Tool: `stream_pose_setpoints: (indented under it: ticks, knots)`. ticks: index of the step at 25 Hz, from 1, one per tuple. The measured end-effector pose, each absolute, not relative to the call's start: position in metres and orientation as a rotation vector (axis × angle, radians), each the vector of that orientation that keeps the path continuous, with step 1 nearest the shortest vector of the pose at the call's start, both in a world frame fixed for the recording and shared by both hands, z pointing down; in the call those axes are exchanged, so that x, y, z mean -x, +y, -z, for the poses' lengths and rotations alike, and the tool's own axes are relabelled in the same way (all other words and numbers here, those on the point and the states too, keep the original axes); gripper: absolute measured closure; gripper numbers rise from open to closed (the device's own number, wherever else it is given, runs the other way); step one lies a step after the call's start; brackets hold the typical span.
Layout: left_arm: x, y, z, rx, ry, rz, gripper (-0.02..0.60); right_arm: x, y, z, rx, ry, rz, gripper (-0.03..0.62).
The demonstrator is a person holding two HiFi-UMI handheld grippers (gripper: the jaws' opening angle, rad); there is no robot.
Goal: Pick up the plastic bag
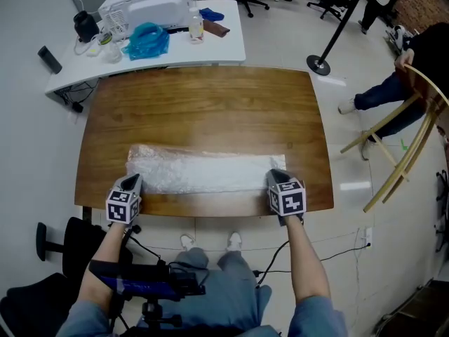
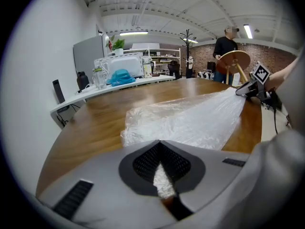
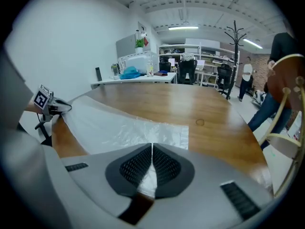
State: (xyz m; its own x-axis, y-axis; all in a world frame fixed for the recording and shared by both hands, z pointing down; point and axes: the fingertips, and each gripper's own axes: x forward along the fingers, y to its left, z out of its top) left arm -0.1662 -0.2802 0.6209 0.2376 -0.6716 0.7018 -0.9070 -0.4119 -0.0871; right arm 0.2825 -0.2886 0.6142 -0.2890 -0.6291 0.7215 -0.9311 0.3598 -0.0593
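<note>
one clear plastic bag (image 1: 203,170), crumpled, lay flat lengthwise along the near part of a brown wooden table (image 1: 210,111). left gripper (image 1: 131,181) sat at its near left corner, right gripper (image 1: 276,177) at its near right corner. beyond: white table (image 1: 228,48) bearing a blue bundle (image 1: 147,41). at right: a tilted wooden chair (image 1: 410,135).

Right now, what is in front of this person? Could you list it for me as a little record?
Surface: brown wooden table
Main item: clear plastic bag, spread along the table's near edge
Left gripper: shut on the bag's left end
Right gripper: shut on the bag's right end
Behind: white desk with a blue bundle on it
Right side: a person holding a wooden chair
</note>
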Motion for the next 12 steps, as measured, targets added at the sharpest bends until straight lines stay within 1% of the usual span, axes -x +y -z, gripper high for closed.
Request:
stream_pose_setpoints:
  ticks: [7, 12]
  knots:
    - [0.165, -0.280, -0.622, -2.180, -1.454, -0.968, 0.571, -0.284, -0.288, -0.615, -1.346, -2.013, -0.613, 0.592]
    - [0.166, -0.282, -0.611, -2.174, -1.505, -0.887, 0.571, -0.286, -0.288, -0.609, -1.390, -2.022, -0.584, 0.592]
